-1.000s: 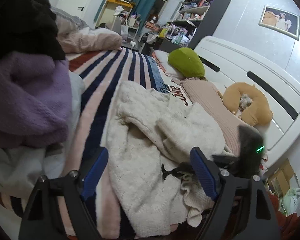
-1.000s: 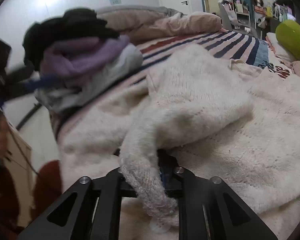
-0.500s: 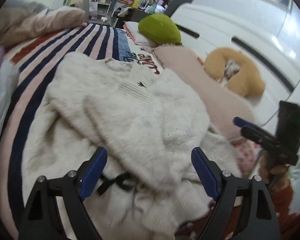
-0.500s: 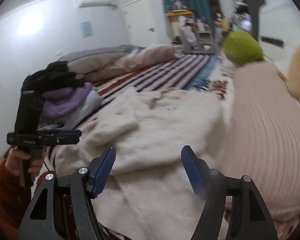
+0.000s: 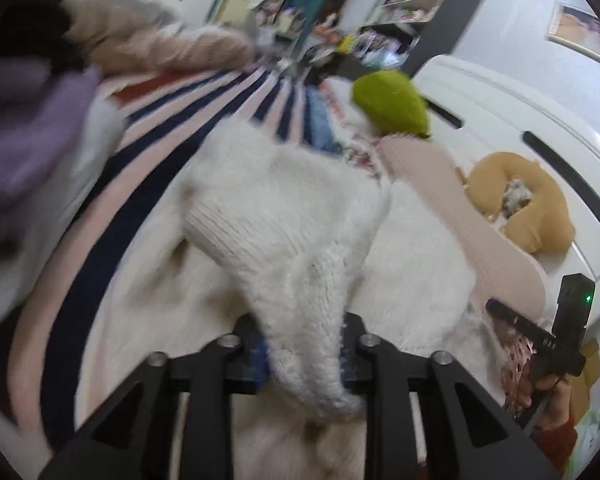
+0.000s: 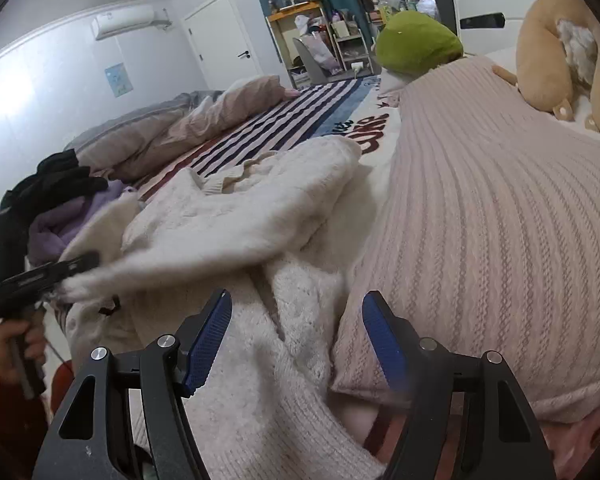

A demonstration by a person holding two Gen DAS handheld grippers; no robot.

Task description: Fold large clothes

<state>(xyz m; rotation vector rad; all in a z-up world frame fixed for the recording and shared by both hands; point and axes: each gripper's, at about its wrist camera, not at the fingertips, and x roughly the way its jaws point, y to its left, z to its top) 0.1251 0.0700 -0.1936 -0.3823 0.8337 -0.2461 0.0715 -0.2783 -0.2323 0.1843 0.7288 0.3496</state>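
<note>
Mid-fold: left claw pinching end of cream sweater, likely sleeve cuff, view blurred. Sweater heaped near foot edge of bed. Right claw spread, empty, over knit. Next: carry cuff across body, pin hem with right.

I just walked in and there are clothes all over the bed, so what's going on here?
A person with a handheld gripper in each hand is folding a cream knit sweater spread on the striped bedspread. The left gripper is shut on a pulled-up piece of the sweater, probably a sleeve. The right gripper is open and holds nothing, with its fingers over the sweater's near edge beside a pink ribbed pillow. A pile of purple and black clothes sits off to the side.
</note>
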